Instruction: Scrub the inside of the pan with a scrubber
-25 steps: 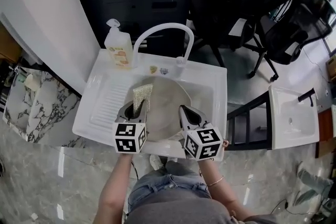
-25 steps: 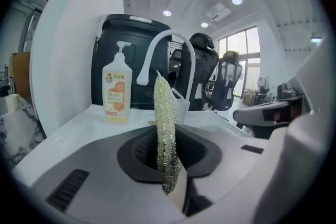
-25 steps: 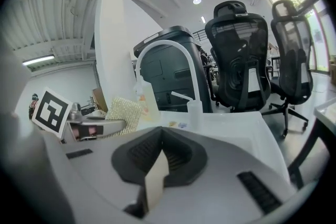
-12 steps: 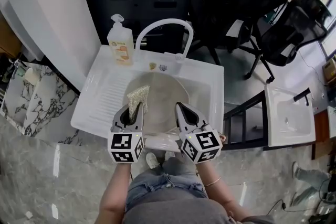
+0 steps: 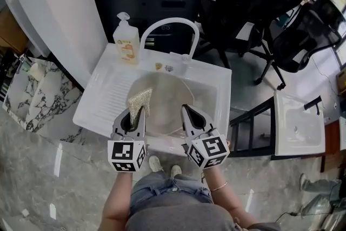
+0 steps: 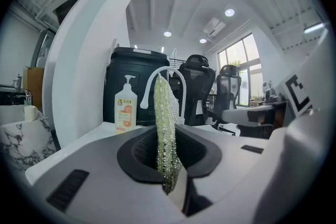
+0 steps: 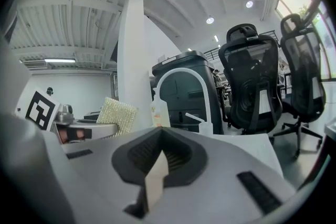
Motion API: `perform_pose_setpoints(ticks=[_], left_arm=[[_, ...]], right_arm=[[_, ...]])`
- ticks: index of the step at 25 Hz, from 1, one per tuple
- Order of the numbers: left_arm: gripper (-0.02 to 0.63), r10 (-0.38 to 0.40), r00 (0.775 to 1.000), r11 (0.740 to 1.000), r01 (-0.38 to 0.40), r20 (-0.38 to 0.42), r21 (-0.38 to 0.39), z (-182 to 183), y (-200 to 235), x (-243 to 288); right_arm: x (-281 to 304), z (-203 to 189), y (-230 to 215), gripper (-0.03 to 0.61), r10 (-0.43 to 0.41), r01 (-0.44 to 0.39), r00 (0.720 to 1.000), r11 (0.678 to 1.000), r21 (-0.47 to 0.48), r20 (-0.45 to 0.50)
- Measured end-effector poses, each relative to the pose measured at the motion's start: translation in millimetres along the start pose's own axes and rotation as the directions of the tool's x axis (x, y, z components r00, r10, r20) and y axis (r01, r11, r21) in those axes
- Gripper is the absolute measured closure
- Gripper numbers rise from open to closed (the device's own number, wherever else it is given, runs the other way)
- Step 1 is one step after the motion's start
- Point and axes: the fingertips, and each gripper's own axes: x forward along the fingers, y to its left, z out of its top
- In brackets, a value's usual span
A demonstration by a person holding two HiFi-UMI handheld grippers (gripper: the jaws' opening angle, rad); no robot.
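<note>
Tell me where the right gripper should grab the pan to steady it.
Probably its near right rim, from above. The pan lies flat in the sink, no handle shows, and that thin edge sits close to the right gripper, whose jaws are shut and empty.

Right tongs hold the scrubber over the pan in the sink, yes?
No: the left tongs hold the scrubber, as the left gripper view shows. It is over the pan in the sink; the right tongs are shut, empty.

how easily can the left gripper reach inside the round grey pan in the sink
Probably yes: the left gripper, shut on the yellow-green mesh scrubber, hangs by the pan's near rim, and nothing covers its inside.
</note>
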Motion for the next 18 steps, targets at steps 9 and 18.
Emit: perform_pose_setpoints(ticks=[9,18], left_arm=[[0.548,0.03,1.0,0.999,-0.03,-0.008,-0.013,-4.0,-20.7,-10.2],[0.548,0.072,0.997,0.997,-0.072,0.003,-0.007,-3.4,-33.0,-26.8]], right_arm=[[-18.5,1.0,-11.0,0.569,0.013,-0.013,1.0,1.0,-0.006,0.006],[-36.4,2.5,-4.4,0.569,0.062,-0.061,0.998,0.998,-0.01,0.02]])
